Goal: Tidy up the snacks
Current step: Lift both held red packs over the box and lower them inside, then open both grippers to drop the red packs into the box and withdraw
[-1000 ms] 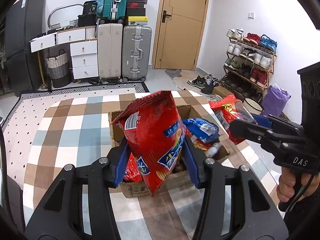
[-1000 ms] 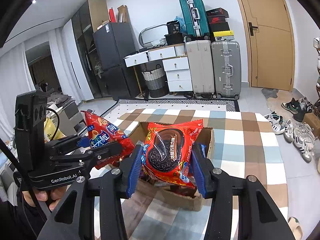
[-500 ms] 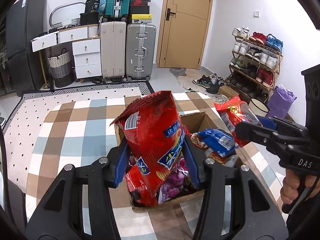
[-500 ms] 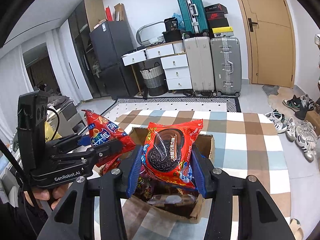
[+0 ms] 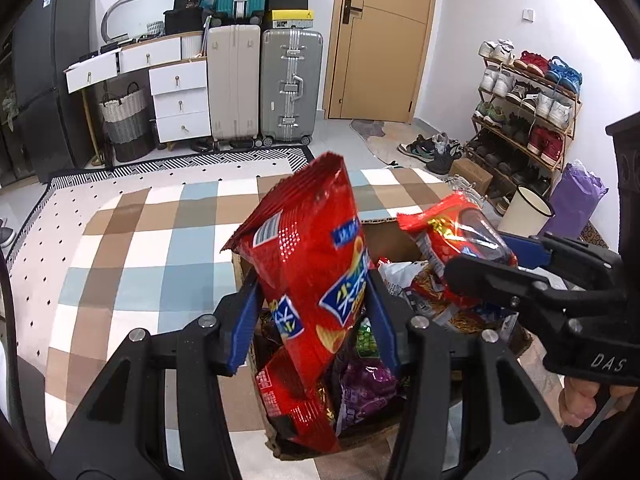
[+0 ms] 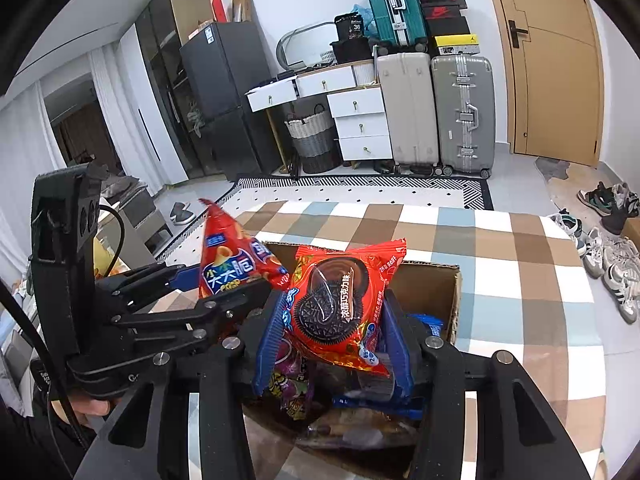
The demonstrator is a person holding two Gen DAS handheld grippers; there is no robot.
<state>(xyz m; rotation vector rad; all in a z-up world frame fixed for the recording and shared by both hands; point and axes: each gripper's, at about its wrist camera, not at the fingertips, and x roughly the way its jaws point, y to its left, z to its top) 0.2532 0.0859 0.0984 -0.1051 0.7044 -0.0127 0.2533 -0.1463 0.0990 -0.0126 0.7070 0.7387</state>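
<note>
The left tool (image 5: 312, 320) is clamped on a red chip bag (image 5: 308, 276), upright over the near left part of the cardboard box (image 6: 436, 288). The right tool (image 6: 334, 344) grips a red cookie pack (image 6: 340, 304) above the box's right side. The box, full of snacks, sits on the checked desk (image 5: 132, 248).

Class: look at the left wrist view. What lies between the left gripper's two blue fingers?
The red chip bag, pinched between the fingers, above the open cardboard box.
</note>
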